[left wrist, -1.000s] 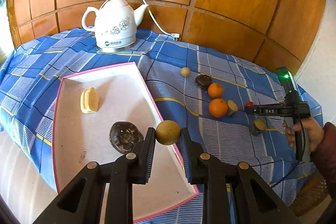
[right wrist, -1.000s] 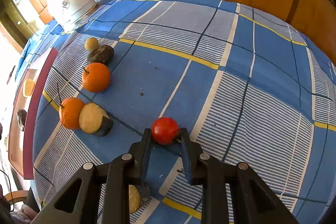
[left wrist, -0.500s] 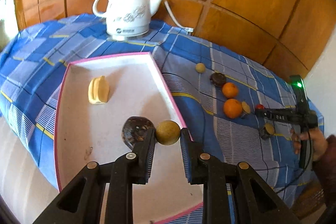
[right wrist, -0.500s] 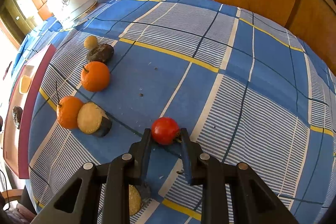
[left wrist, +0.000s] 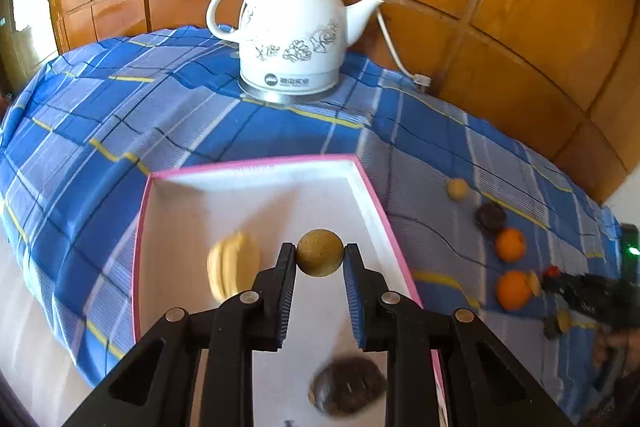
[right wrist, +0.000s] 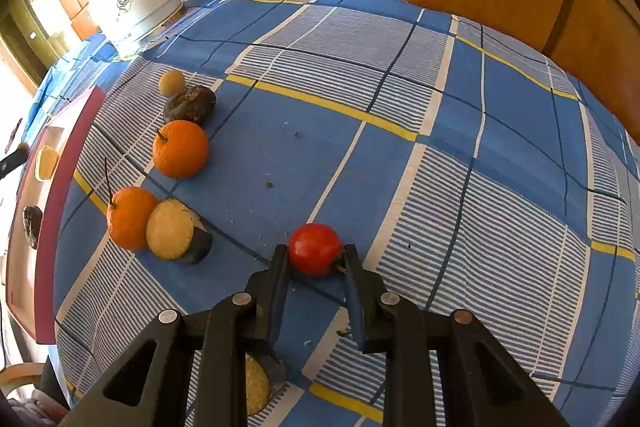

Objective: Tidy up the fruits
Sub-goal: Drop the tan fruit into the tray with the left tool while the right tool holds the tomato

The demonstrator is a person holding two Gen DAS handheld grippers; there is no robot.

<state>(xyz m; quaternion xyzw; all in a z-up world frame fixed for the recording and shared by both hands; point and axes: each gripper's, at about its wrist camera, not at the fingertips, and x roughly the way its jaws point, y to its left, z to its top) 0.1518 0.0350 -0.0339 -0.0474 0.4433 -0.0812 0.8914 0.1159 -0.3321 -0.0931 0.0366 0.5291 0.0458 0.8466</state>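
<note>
My left gripper (left wrist: 319, 259) is shut on a small round tan fruit (left wrist: 319, 253), held above the pink-rimmed white tray (left wrist: 256, 163). In the tray lie a yellow fruit (left wrist: 234, 265) and a dark wrinkled fruit (left wrist: 346, 387). My right gripper (right wrist: 316, 253) is shut on a small red fruit (right wrist: 315, 249) just over the blue checked cloth. To its left on the cloth lie two oranges (right wrist: 180, 149) (right wrist: 130, 217), a cut dark-skinned half (right wrist: 176, 237), a dark fruit (right wrist: 189, 103) and a small tan fruit (right wrist: 171, 82). Another cut half (right wrist: 256, 383) shows under the right gripper.
A white kettle (left wrist: 294, 31) with a cord stands at the back of the table, against the wooden wall. The tray (right wrist: 44, 235) lies along the left edge in the right wrist view. The table's edge drops off to the left of the tray.
My left gripper has carried the tan fruit left and farther over the tray, so the dark fruit now lies below the fingers and the kettle looms nearer. The right gripper has stayed put.
</note>
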